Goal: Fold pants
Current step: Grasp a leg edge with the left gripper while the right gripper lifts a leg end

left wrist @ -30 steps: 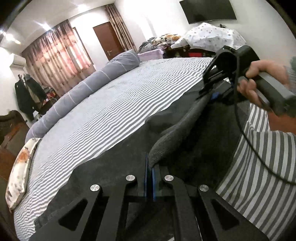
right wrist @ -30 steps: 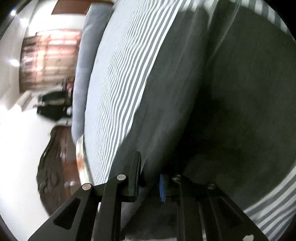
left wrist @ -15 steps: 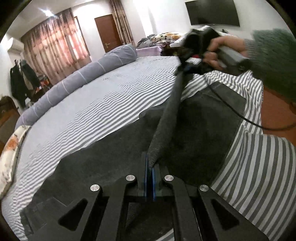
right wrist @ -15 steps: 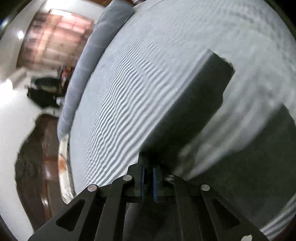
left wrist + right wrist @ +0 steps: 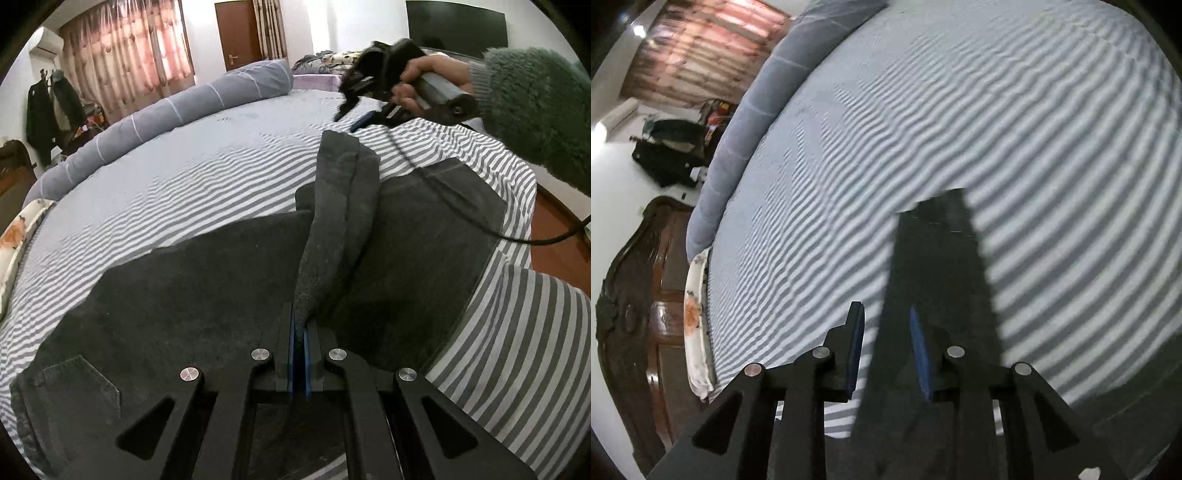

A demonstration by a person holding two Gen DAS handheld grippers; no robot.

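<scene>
Dark grey pants lie spread on the striped bed sheet. My left gripper is shut on a raised fold of one leg, which runs away from it as a ridge to the hem on the sheet. A hand in a green fuzzy sleeve holds my right gripper just above that hem. In the right wrist view my right gripper has its jaws opening. The leg strip hangs between the blue pads without being pressed.
A long grey bolster lies along the far side of the bed, with a flowered pillow and a dark wooden headboard at the left. The bed's edge and wooden floor are at the right. A black cable crosses the pants.
My right gripper carried the leg's end up and away across the bed, then let its jaws part; the hem has dropped to the sheet. My left gripper keeps its hold.
</scene>
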